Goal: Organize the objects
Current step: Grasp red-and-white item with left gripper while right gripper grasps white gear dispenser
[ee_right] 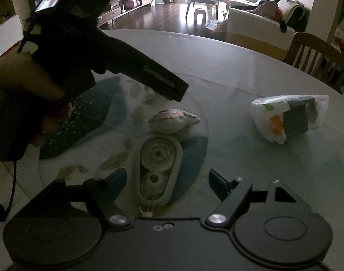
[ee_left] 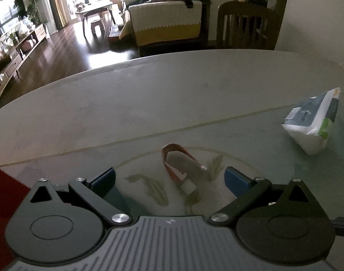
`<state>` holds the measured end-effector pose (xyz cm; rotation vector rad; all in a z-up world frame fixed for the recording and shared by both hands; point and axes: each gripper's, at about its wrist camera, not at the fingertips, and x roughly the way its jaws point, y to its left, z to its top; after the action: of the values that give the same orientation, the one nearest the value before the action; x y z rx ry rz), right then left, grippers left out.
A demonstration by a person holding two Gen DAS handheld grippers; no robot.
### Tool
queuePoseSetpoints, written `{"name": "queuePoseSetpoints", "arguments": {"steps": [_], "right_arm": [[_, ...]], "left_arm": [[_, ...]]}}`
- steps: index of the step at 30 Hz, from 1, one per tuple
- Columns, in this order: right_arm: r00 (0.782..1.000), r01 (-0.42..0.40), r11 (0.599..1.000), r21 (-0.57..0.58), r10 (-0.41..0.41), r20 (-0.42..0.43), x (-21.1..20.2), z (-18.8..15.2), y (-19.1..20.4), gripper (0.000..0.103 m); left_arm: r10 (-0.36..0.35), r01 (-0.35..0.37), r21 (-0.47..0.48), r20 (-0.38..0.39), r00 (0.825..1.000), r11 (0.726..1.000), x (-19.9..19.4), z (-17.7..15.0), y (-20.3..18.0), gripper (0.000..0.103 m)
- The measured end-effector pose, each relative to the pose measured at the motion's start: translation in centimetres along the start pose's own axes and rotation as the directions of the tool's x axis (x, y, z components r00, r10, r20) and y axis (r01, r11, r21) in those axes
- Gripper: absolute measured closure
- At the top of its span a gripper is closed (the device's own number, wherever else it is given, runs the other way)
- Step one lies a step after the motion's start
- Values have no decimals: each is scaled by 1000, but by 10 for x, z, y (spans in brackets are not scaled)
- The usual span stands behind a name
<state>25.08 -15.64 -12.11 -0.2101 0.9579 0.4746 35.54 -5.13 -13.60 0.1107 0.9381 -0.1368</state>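
A round pale table (ee_left: pixel 149 94) fills the foreground, with a sofa (ee_left: pixel 167 24) and wooden chair (ee_left: pixel 244 24) in the living room beyond. The tissue pack (ee_left: pixel 312 124) lies off to the right, while the left gripper (ee_left: pixel 169 178) hovers spread over a folded red wrapper (ee_left: pixel 178 160). The right gripper (ee_right: pixel 167 180), fingers wide apart, brackets a correction tape dispenser (ee_right: pixel 158 169) just beside a seashell (ee_right: pixel 172 119).

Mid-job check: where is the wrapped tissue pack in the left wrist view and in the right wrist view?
Left wrist: the tissue pack lies at the right edge on the table, beyond the open left gripper.
Right wrist: the pack lies right of centre, beyond the open right gripper.
Shared landmark: the wooden chair behind the table.
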Motion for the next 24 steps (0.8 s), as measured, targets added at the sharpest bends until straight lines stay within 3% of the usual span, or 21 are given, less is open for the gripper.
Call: {"name": "queuePoseSetpoints", "arguments": {"steps": [12, 17, 19, 23, 24], "right_arm": [[1000, 0, 1000, -21, 0, -7, 11, 1, 7, 26], [1000, 5, 1000, -28, -5, -3, 13, 2, 12, 29], [1000, 8, 1000, -27, -8, -2, 14, 2, 13, 31], [1000, 14, 1000, -27, -14, 6, 11, 2, 12, 47], [1000, 15, 999, -28, -15, 5, 11, 2, 12, 49]], "left_arm": [[-1, -1, 33, 34, 999, 999, 10, -4, -1, 3], [-37, 35, 40, 50, 998, 999, 4, -10, -3, 24], [-47, 45, 37, 57, 997, 998, 2, -11, -3, 42], [-50, 48, 47, 57, 997, 998, -2, -11, -6, 52], [-53, 50, 46, 55, 997, 998, -3, -12, -7, 59]]}}
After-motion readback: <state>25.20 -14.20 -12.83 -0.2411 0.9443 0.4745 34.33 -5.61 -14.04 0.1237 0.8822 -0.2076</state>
